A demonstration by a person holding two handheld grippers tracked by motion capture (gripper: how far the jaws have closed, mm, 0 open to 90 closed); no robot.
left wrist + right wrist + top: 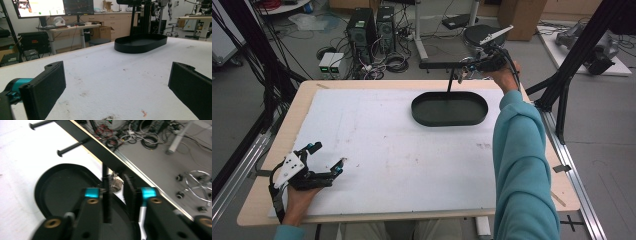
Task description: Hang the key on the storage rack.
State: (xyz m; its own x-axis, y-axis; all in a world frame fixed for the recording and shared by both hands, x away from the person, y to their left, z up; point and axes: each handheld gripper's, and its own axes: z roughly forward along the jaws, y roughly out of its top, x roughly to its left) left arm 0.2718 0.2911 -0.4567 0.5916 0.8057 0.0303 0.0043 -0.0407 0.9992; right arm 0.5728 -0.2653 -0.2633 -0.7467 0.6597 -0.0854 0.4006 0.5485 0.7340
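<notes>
A black oval tray (pixel 449 108) stands at the table's far right, with a thin post (pixel 451 82) that carries a black cross bar (pixel 437 65). My right gripper (pixel 467 69) is up at that bar's right end. In the right gripper view its jaws (pixel 116 187) stand a little apart under the bar (pixel 82 138). A small silvery thing (pixel 115 183) sits between their tips by the bar; I cannot make out what it is. Two pegs (pixel 68 148) stick out of the bar. My left gripper (pixel 328 155) rests at the front left, open and empty (pixel 117 85).
The table is covered by a white sheet (pixel 387 150) with faint stains. A teal sleeve (pixel 519 150) reaches across the right side. Beyond the far edge the floor holds computer towers (pixel 362 30) and cables. Black frame struts (pixel 572 65) stand at the right.
</notes>
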